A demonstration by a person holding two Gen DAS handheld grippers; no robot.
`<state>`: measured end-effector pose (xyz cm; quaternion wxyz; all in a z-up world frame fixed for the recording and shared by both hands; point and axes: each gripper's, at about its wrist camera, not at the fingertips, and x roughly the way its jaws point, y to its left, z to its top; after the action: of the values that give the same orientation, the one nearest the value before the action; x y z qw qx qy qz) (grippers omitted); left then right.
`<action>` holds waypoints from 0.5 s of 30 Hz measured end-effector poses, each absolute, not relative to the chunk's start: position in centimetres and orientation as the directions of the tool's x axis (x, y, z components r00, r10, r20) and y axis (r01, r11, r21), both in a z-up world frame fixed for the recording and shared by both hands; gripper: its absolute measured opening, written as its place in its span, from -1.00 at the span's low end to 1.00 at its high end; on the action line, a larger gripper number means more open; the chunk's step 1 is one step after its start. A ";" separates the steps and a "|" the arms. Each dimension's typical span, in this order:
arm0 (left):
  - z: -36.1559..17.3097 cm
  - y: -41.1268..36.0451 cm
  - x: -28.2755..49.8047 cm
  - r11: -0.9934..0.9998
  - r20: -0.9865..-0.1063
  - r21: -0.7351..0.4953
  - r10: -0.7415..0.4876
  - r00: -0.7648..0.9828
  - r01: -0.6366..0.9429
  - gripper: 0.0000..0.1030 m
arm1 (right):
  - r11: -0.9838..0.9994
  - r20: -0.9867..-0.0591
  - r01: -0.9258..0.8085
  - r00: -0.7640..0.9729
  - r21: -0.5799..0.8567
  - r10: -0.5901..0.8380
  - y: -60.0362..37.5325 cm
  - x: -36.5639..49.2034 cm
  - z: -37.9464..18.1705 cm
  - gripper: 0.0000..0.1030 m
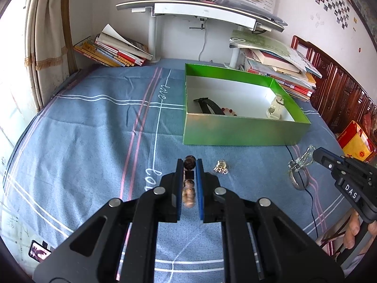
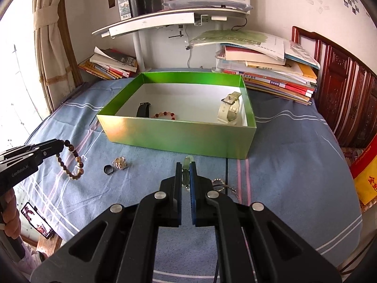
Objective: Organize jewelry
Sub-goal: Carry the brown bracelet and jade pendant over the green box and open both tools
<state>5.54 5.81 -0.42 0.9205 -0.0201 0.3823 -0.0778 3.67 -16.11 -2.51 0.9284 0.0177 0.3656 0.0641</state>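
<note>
brown bead bracelet [image 2: 70, 162] hangs lengthwise, seemingly downward, from left hand-held gripper [image 2: 61, 144].

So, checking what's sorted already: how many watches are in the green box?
2: a black one at the left of the green box, beside a red bead bracelet, and a white one at the right wall.

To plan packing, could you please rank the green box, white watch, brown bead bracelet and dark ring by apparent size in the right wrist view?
1. green box
2. and 3. white watch and brown bead bracelet: look alike, and they lie at different depths, so unranked
4. dark ring
</note>
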 end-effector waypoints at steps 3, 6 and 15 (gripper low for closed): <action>-0.6 5.8 5.6 0.987 -0.704 -0.095 -0.160 0.692 0.131 -0.79 | 0.992 -0.680 -0.103 0.722 0.078 0.128 -16.1 3.7 -2.7 -0.88; -0.3 5.4 5.7 0.986 -0.702 -0.090 -0.162 0.693 0.140 -0.79 | 0.992 -0.670 -0.102 0.733 0.069 0.121 -16.1 3.7 -2.2 -0.88; 2.5 3.9 7.1 0.978 -0.660 -0.078 -0.195 0.726 0.192 -0.79 | 0.994 -0.583 -0.101 0.806 0.031 0.100 -16.5 4.2 2.1 -0.88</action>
<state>7.14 3.88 2.49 0.9289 -0.0022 0.3555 -0.1041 4.16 -16.54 2.15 0.9503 -0.0010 0.3068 0.0529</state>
